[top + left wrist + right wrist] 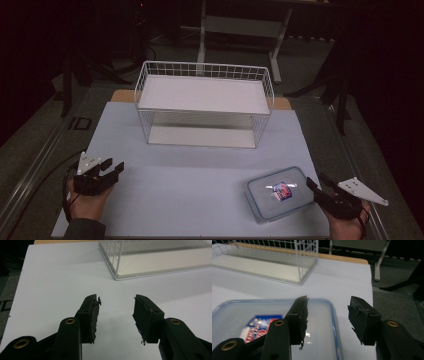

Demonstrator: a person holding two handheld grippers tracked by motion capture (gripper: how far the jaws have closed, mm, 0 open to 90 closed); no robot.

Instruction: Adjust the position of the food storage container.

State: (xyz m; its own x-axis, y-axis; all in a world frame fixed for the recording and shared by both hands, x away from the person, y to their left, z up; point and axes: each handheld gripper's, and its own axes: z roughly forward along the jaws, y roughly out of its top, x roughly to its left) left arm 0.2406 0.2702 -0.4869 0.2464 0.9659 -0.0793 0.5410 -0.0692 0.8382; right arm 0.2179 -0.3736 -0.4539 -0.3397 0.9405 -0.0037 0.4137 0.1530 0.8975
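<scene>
My right tool (pixel 316 186) gapes wide, holding nothing, at the box (pixel 278 193) near the table's (pixel 200 170) front right corner — light, stiff, slick plastic, best pinched at its rim. My left tool (pixel 111 167) hangs open too — empty.

The table (pixel 190 175) lies bare across its middle and left front, open ground ahead of the left claw (pixel 111 167). A wire rack (pixel 205 102) blocks the far centre. A lidded box (pixel 278 193) sits at the right front, just ahead of the right claw (pixel 316 183), whose left jaw overlaps its corner.
</scene>
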